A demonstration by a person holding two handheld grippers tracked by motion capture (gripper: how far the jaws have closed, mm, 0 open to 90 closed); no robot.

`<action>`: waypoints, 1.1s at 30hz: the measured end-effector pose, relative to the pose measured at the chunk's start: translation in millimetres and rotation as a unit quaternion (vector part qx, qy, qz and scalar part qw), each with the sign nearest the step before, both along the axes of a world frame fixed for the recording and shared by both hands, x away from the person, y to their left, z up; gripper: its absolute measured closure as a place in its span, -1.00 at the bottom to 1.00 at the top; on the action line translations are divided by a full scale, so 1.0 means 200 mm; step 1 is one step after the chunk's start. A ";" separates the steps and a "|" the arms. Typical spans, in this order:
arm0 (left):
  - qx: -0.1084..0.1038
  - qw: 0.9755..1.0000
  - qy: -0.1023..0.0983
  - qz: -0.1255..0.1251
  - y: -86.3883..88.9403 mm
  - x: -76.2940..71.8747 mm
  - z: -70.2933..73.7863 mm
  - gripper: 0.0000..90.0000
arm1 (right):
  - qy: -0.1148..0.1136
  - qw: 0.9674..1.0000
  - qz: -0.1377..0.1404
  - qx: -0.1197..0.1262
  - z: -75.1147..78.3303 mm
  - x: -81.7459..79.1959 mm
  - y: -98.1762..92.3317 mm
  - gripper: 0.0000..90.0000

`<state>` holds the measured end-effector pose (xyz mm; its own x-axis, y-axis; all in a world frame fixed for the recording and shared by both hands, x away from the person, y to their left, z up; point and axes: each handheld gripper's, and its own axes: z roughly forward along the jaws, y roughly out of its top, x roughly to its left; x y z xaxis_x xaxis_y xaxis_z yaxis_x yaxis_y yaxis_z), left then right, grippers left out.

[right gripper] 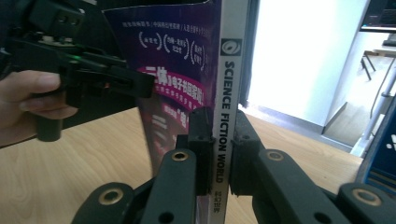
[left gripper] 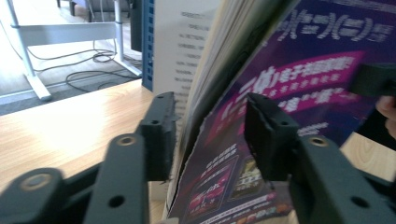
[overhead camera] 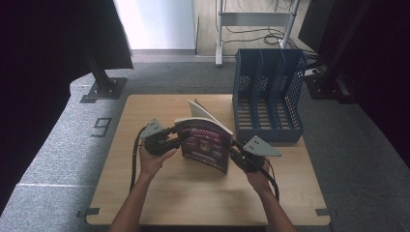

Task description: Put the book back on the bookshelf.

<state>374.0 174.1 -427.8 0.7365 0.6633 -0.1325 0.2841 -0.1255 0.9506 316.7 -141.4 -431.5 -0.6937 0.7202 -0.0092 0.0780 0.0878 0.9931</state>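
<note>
A magazine (overhead camera: pixel 205 142) with a purple cover stands upright on the wooden table (overhead camera: pixel 159 193), its pages fanning open at the top. In the right gripper view its white spine (right gripper: pixel 229 93) reads "SCIENCE FICTION WORLD". My right gripper (right gripper: pixel 223 135) is shut on that spine low down, and shows at the magazine's right edge (overhead camera: pixel 233 146) in the high view. My left gripper (left gripper: pixel 210 121) is open at the opposite edge. The cover and pages (left gripper: pixel 299 70) lie between its jaws with a gap at each pad. It sits left of the magazine (overhead camera: pixel 180 137).
A blue perforated file rack (overhead camera: pixel 268 96) with several slots stands at the table's back right, just behind the magazine. A white metal frame and cables (overhead camera: pixel 251 29) lie on the floor beyond. Grey carpet surrounds the table.
</note>
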 end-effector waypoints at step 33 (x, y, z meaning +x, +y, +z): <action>-0.003 1.000 0.003 -0.005 -0.04 0.08 0.04 -0.18 | -0.007 1.000 0.024 -0.019 0.01 -0.03 0.01 0.78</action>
<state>390.2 165.4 -419.5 0.7424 0.6550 -0.1408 0.2890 -0.1235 0.9493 311.6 -139.7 -428.8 -0.7265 0.6856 -0.0455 0.0594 0.1286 0.9899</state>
